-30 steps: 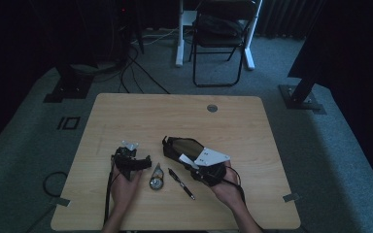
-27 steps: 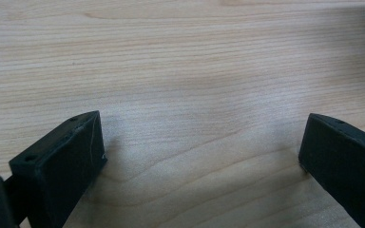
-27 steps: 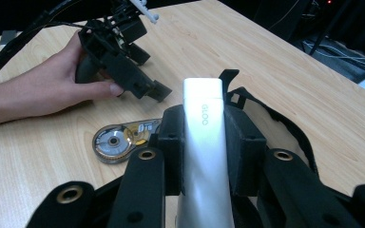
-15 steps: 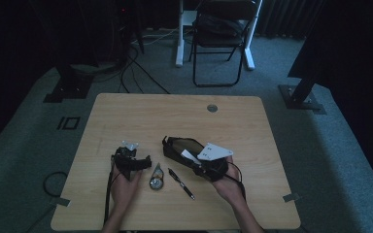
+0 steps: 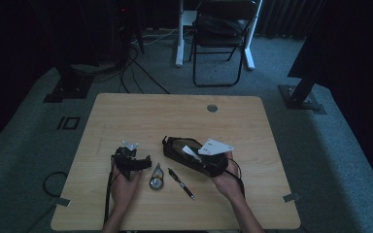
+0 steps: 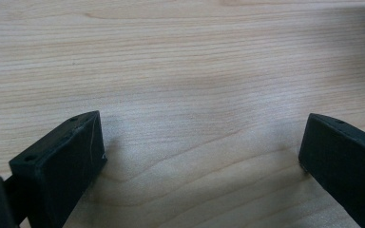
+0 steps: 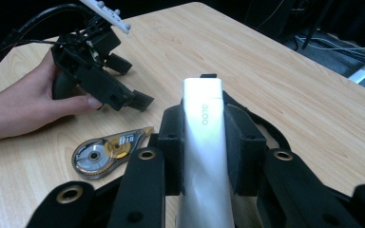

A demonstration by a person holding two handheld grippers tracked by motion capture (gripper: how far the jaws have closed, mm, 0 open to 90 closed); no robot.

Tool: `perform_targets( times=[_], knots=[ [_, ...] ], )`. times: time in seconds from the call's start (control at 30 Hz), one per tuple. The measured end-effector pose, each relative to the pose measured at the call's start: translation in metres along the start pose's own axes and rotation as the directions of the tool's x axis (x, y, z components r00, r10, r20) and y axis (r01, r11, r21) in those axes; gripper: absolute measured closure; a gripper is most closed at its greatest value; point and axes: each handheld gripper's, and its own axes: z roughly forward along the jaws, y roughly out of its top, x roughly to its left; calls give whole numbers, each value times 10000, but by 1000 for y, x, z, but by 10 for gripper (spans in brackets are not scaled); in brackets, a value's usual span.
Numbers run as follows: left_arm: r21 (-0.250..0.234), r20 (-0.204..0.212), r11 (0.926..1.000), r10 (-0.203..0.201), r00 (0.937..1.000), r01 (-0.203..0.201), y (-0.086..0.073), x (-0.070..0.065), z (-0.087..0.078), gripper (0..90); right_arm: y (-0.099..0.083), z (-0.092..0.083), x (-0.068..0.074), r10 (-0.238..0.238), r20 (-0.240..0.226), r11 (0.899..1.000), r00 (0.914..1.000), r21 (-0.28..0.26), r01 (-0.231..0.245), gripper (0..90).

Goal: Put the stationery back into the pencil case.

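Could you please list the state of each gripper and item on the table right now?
Right gripper: shut on the white glue stick.
White glue stick: clamped between the jaws, above the pencil case.
Left gripper: open, nothing between its jaws, low over the table.
Black pencil case: lying open on the table.
Correction tape: lying flat, untouched.
Pen: lying flat, untouched.

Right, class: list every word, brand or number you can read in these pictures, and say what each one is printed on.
"GLOO": on the white glue stick clamped in the right gripper.
Small print on the correction tape dispenser: too small to read.
White mark on the pen: too blurred to read.
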Motion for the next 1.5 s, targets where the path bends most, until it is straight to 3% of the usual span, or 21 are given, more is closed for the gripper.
perform_targets(
  times=[0.43,0.7,1.5],
  knots=[
    [-8,1,10000,-11,10000,11,0,0,0,15,4,4,-11,347,166,9994,9993,-99,-345,712],
    [1,0,10000,1,10000,-1,0,0,0,16,4,8,-17,709,23,9974,9975,-151,-709,712],
    [-1,1,10000,-2,10000,2,0,0,0,15,8,21,-30,1136,63,9934,9935,-141,-1135,713]
  ],
)
